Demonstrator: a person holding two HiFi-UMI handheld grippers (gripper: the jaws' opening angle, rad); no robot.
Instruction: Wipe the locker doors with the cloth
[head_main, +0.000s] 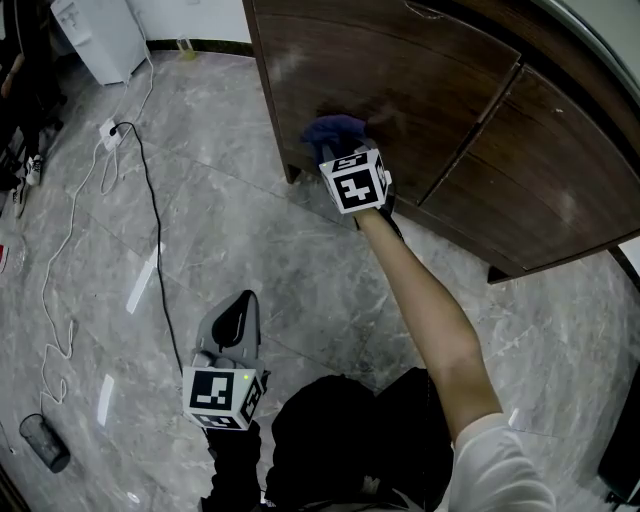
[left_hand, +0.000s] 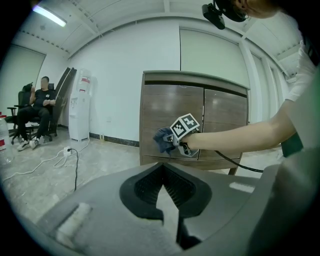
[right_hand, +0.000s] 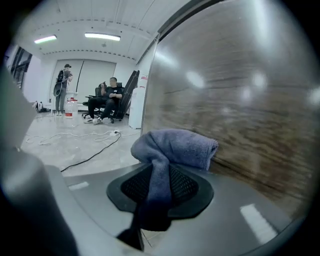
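My right gripper (right_hand: 159, 190) pinches the cloth (right_hand: 175, 147), which looks soft and light, by its tail. Its floppy fold at 12 o'clock lies against the door (right_hand: 240, 100). My left gripper (left_hand: 164, 192) is pressed together, empty.

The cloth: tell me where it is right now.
In the head view the cloth is at upper centre. It is clamped in the right gripper and held against the lower part of the left locker door, near that door's left edge.
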